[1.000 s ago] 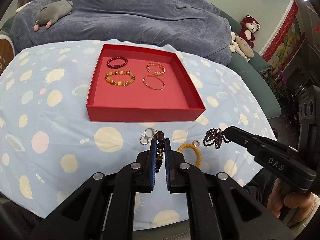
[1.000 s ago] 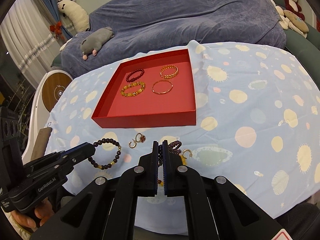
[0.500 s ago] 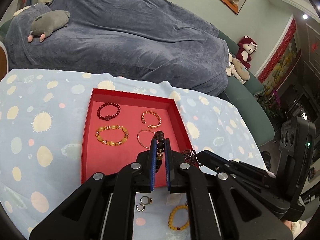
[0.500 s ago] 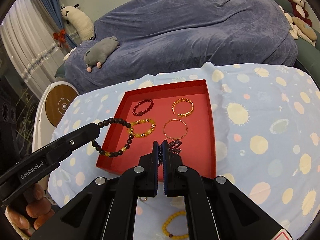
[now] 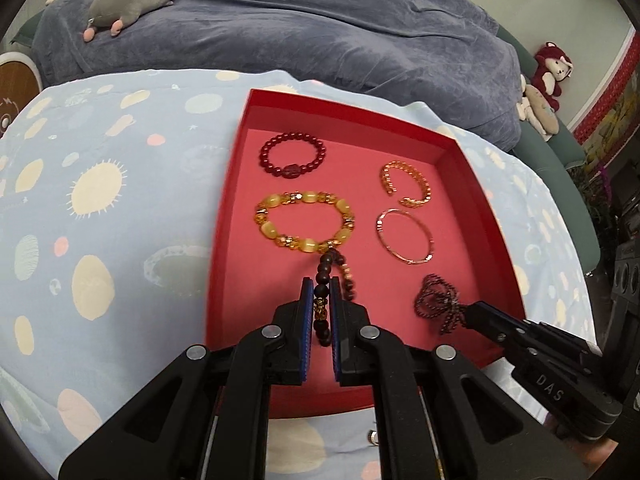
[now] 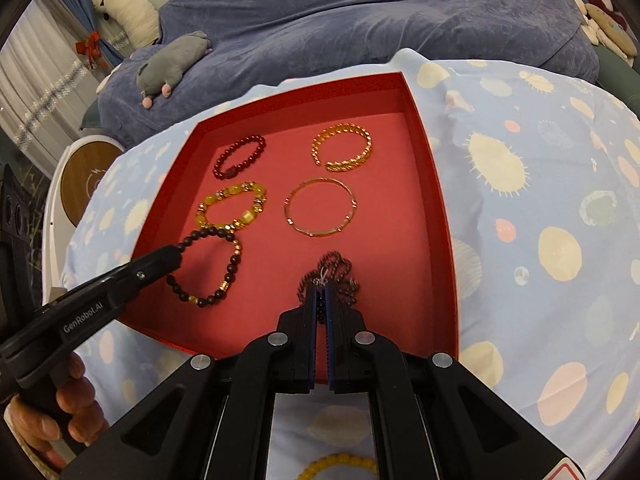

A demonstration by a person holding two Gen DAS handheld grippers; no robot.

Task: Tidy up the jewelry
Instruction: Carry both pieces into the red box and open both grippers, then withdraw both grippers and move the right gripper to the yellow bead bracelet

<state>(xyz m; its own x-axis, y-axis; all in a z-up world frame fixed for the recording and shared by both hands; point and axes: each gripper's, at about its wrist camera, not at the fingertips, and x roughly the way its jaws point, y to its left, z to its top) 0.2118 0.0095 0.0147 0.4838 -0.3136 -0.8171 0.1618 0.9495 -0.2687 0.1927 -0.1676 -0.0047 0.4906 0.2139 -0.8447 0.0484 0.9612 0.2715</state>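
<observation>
My left gripper is shut on a dark brown bead bracelet and holds it low over the front left of the red tray; the bracelet shows as a full ring in the right wrist view. My right gripper is shut on a bunched dark maroon bead bracelet, low over the tray's front right. In the tray lie a dark red bead bracelet, a yellow bead bracelet, a gold cuff and a thin gold bangle.
The tray sits on a light blue spotted cloth. A yellow bead bracelet lies on the cloth in front of the tray, and a small ring shows below the tray's front wall. A blue-covered sofa stands behind the table.
Both grippers have moved forward and down, from above the cloth in front of the tray to low over the tray's front part, each still holding its bracelet.
</observation>
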